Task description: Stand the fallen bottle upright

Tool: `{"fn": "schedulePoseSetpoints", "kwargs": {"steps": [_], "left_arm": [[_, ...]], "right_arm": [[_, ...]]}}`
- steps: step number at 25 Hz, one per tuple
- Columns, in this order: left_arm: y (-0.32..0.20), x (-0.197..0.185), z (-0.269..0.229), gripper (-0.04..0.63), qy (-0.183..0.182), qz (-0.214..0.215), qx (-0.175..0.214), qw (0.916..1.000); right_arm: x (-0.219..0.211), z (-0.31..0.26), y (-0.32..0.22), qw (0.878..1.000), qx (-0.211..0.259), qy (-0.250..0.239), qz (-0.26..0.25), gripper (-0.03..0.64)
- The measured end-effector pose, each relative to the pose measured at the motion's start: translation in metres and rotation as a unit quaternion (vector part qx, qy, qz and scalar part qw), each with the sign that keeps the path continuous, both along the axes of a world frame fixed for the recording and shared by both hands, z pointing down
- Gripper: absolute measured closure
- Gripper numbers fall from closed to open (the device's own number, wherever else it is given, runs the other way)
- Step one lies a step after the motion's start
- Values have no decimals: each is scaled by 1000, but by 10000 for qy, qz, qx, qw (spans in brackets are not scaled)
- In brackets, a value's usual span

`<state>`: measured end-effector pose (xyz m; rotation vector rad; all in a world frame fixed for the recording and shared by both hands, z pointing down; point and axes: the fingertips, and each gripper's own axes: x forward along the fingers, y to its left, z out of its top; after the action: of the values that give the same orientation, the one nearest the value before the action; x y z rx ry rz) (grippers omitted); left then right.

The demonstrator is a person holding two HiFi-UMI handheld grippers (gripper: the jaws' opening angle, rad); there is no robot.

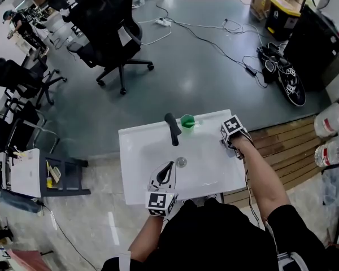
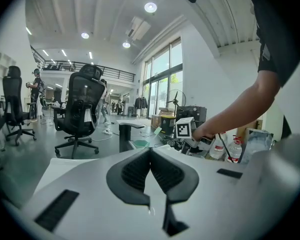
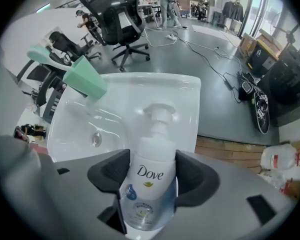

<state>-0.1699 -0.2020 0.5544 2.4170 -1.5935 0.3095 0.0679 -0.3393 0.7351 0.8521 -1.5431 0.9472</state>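
Right gripper (image 3: 151,168) points down at the right side of the white sink (image 3: 115,99), and its two dark pads sit against the sides of the bottle (image 3: 150,184), one on each flank, so the jaws are closed on it at a fairly wide spread. The bottle is a white pump dispenser with a printed label facing the camera. It lies on its side on the sink's flat right-hand part, its base toward the gripper body and its pump head (image 3: 160,115) pointing away along the rim. In the head view this gripper (image 1: 229,143) is at the sink's right edge under the person's outstretched arm, and the bottle itself is too hidden there to make out.

Left gripper (image 2: 151,151) is at the near edge of the sink (image 1: 135,151), in front of the person, with its jaws pressed together and nothing between them. It is well apart from the bottle.

Beyond both grippers, the drain (image 1: 181,162) sits in the middle of the basin. At the far rim stands a black faucet (image 1: 172,129), with a green object (image 1: 187,121) just beside it. Farther off on the grey floor are a black office chair (image 1: 110,35), loose cables (image 1: 214,38) and, at the right, clear water jugs (image 1: 330,120) near wooden planks (image 1: 282,145).
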Motion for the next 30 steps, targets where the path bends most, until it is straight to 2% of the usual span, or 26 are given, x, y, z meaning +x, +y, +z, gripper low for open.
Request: {"fn": "schedulePoseSetpoints", "kwargs": {"steps": [10,19,24,30], "left_arm": [[0,-1,-2,578,-7,-23,36,10000],[-2,6,3,578,-33,52,-25,10000],[-3,13,3,578,-47,175,-20,9998],[-7,19,-2,578,-53,207,-19,9998]], "right_arm": [[4,-9,-2,9969,711,-287,-164,331],[21,-40,0,9849,1631,-585,-39,334],[25,-67,8,9716,2232,-784,42,337],[22,-101,11,9460,3011,-1197,89,341]]}}
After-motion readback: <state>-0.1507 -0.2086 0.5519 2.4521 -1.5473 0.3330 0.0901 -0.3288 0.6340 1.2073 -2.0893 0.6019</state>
